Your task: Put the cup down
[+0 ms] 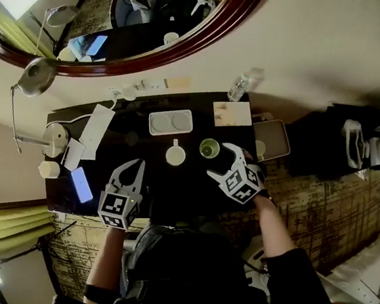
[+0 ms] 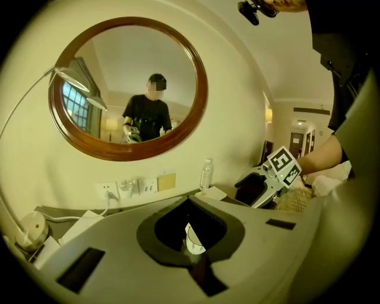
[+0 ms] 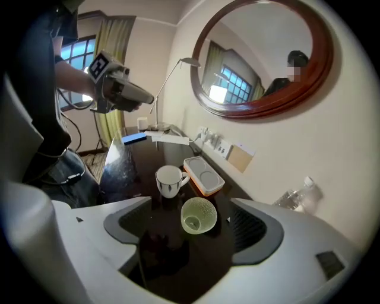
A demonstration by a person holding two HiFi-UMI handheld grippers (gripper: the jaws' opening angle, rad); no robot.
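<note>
Nearest the person, the left tool [image 1: 132, 168] hovers over the near edge of the dark bench [image 1: 192, 192], its jaws pressed together with nothing between them. In the left gripper view its own body blocks almost all of the bench. Only a sliver of the white mug [image 2: 192, 238] shows through the opening behind the jaw tips.

The right tool [image 1: 217, 160] has its jaws spread wide. The green glass cup [image 3: 198, 215] stands upright on the bench between them, with a gap to the pad on either side.

Just beyond the cup and apart from it stands the white mug, its handle turned toward a white tray [image 3: 205, 176] with two round hollows. A lit phone [image 1: 82, 185] lies at the bench's left end.

Farther back, a water bottle [image 1: 240, 85] by the wall is blurred in the right gripper view. The oval mirror [image 1: 217, 32] is cut off by the top of the head view.
</note>
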